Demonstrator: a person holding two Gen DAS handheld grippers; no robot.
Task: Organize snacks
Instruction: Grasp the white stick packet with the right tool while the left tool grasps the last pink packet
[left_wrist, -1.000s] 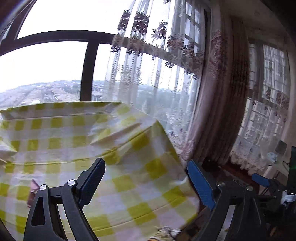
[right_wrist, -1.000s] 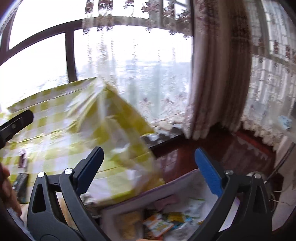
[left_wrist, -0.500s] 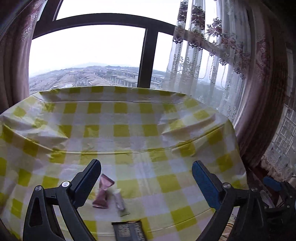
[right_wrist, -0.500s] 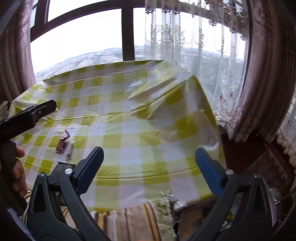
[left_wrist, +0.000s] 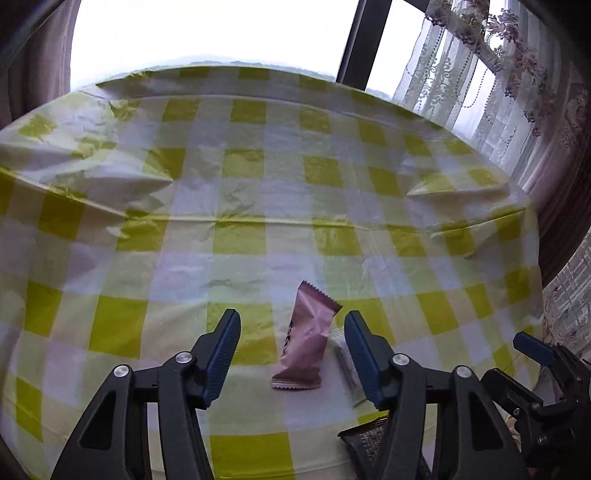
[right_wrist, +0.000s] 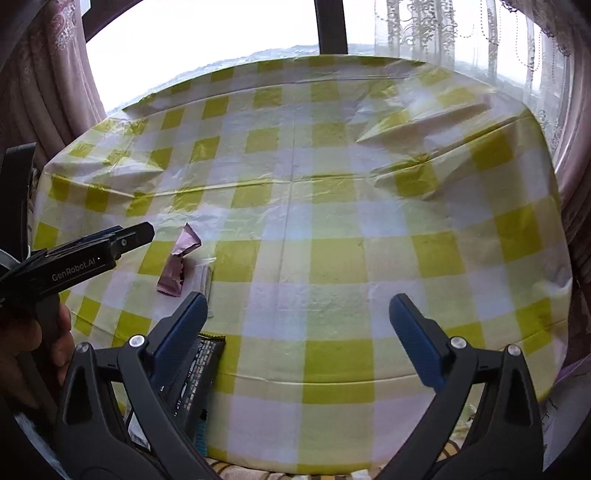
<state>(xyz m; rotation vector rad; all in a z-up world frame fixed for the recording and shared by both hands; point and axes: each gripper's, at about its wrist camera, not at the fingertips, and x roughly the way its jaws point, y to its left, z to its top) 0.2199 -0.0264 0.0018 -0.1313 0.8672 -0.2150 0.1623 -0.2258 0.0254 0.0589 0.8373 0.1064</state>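
Note:
A pink snack wrapper (left_wrist: 306, 339) lies on the yellow-checked tablecloth (left_wrist: 258, 184). My left gripper (left_wrist: 291, 345) is open, its fingers on either side of the wrapper, just short of it. A small clear-wrapped snack (left_wrist: 347, 363) lies right of the pink one, partly hidden by the right finger. A dark snack packet (left_wrist: 364, 443) lies nearer the table's front edge. In the right wrist view the pink wrapper (right_wrist: 177, 264), clear snack (right_wrist: 206, 275) and dark packet (right_wrist: 194, 380) show at left. My right gripper (right_wrist: 295, 338) is open and empty above the cloth.
The table stands before a large window (left_wrist: 221, 33) with lace and heavy curtains (left_wrist: 535, 110) on the right. The cloth (right_wrist: 332, 184) has raised creases. The left gripper's body (right_wrist: 74, 258) and the hand holding it show at the left of the right wrist view.
Both grippers swung left from the curtain and floor side to face the table. The left gripper moved down and closer, so the pink wrapper now lies between its fingers.

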